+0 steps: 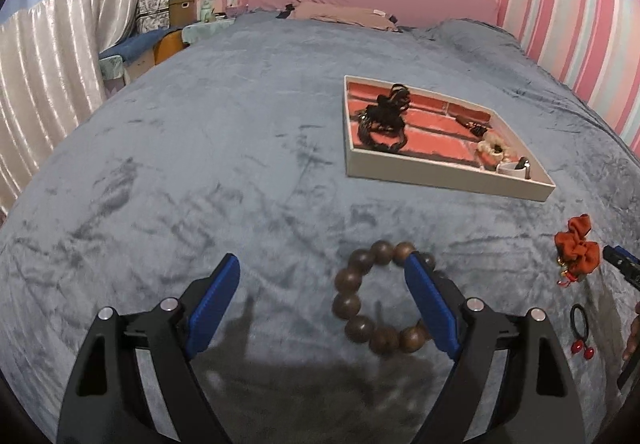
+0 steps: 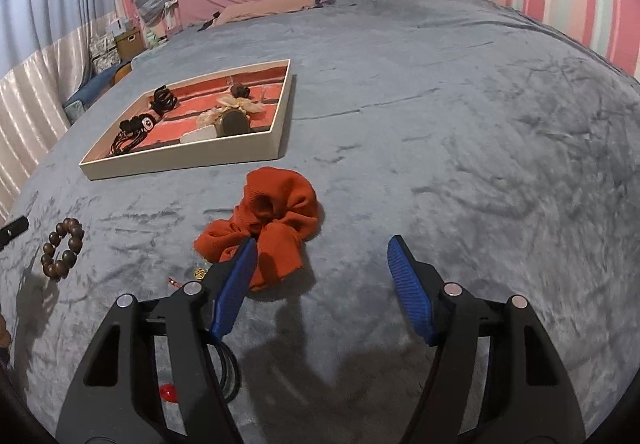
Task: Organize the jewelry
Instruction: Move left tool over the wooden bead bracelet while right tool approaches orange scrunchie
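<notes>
L claw (image 1: 322, 276) is wide open w/ nothing in it; brown bead bracelet (image 1: 362, 300) lies on the gray blanket (image 1: 200, 164) under its right finger. R claw (image 2: 322, 258) is open and empty too. Orange scrunchie (image 2: 276, 220) sits at 11 o'clock, tray (image 2: 184, 160) farther, 10 o'clock.

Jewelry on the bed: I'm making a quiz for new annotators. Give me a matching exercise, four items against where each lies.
Items:
1. wooden bead bracelet
2. orange scrunchie
3. black bead strands
4. cherry hair tie

Places:
A. inside the tray
B. in front of the right tool
C. by the left tool
D. on the blanket near the scrunchie

Pairs: 1-C, 2-B, 3-A, 4-D
</notes>
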A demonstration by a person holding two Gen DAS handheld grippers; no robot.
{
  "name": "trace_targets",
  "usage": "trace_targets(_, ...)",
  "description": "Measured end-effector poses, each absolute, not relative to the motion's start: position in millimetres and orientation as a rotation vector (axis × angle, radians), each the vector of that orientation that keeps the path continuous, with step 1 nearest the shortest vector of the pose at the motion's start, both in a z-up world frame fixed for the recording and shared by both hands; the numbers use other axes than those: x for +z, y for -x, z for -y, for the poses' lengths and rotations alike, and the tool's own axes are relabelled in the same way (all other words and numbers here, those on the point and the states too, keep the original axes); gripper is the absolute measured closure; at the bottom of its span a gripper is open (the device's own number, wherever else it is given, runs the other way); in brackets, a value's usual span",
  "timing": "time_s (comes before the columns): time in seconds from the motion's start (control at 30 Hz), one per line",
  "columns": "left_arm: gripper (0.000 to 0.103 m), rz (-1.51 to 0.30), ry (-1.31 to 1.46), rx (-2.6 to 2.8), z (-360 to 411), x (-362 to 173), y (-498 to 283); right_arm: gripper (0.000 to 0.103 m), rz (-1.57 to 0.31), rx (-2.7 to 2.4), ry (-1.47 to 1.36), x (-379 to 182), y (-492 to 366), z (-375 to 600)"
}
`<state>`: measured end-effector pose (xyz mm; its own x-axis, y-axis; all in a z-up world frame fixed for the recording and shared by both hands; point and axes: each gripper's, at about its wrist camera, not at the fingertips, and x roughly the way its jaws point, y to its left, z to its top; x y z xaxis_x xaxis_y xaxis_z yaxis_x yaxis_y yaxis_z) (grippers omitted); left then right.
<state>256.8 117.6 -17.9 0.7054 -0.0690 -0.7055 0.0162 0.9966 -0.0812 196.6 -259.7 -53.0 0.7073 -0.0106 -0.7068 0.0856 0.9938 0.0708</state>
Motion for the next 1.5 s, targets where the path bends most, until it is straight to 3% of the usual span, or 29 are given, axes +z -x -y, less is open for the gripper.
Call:
trace_targets(0.47, 0.02, -0.792, 0.062, -0.056, -116.9, -31.0, -248.9, 0.039, -0.774, -0.057, -0.114, -59.5, -186.3, 257.6)
trace_targets(0.83, 0.02, -0.833, 0.082, -0.102, -109.4, -43.8, -268.8, 0.044, -0.771, -0.048, -0.089, -57.4, -223.9, 248.6)
trace_targets(0.97, 0.021, -0.846, 0.071, -0.101, -107.7, -48.1, -275.8, 0.052, -0.799, -0.064, -0.067, -64.8, -243.0, 249.7)
trace_targets(1.23, 0.021, -0.863, 0.066, -0.114, -106.9, -57.5, -279.1, 0.052, -0.803, -0.042, -0.089, -70.6, -247.2, 255.1)
trace_targets(1.5, 0.033, -0.894, 0.078, -0.124, -108.3, -64.8, -283.7, 0.052, -0.831, -0.036, -0.105, -79.5, -246.6, 258.6)
